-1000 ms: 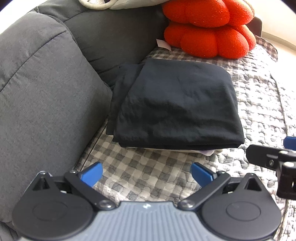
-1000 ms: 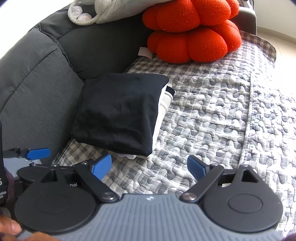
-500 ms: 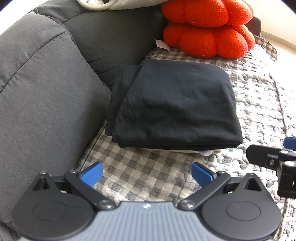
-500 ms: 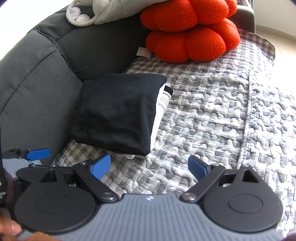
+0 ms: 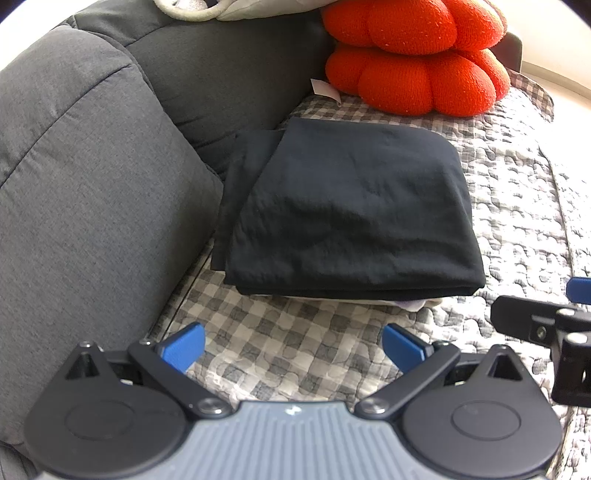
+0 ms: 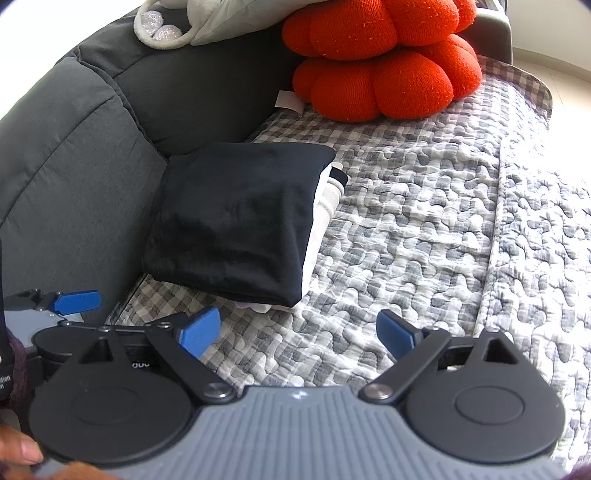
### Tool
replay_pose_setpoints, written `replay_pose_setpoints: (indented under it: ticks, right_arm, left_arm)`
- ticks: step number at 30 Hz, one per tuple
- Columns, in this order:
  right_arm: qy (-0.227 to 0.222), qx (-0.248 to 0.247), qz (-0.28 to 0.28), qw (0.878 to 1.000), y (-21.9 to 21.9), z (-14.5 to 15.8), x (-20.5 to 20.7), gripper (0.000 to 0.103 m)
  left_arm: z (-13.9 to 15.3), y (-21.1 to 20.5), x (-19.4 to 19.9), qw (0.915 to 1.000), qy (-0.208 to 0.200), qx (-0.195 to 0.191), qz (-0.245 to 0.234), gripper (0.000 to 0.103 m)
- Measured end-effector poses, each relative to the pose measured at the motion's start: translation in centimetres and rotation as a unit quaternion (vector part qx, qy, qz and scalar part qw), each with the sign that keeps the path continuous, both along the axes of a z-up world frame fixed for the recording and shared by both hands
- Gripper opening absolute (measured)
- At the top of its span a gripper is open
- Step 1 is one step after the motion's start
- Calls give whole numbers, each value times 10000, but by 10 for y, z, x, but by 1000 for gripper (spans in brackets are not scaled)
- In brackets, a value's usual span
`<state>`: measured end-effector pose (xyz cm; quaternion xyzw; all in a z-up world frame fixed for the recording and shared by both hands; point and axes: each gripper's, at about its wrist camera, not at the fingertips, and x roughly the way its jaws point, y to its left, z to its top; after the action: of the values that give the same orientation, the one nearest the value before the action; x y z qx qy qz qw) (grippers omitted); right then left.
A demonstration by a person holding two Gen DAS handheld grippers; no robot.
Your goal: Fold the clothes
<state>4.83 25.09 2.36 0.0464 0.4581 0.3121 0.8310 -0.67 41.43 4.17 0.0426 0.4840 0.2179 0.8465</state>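
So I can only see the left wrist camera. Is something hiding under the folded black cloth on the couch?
Observer: Yes. The right wrist view shows a folded white garment under the folded black garment. It sticks out along the black one's right side.
Operator: Is my other grabber holding anything?
Observer: No. The right gripper is open, with nothing between its blue fingertips. It is over the grey checked quilt.
Operator: What's on top of the couch back?
Observer: Two silvery glitter balls sit inside a white fluffy loop.
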Motion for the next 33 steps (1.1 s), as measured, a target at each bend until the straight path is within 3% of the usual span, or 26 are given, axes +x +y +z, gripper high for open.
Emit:
replay_pose_setpoints:
  ticks: [14,33]
  right_arm:
    - [-40,-28,8,10000,-1,1,-2,95]
    - [-1172,14,462,9920,-52,47,-67,99]
  left_arm:
    - [3,1,-3,10000,-38,-55,56,102]
    - [42,-39,-74,9960,-831,318,-44,102]
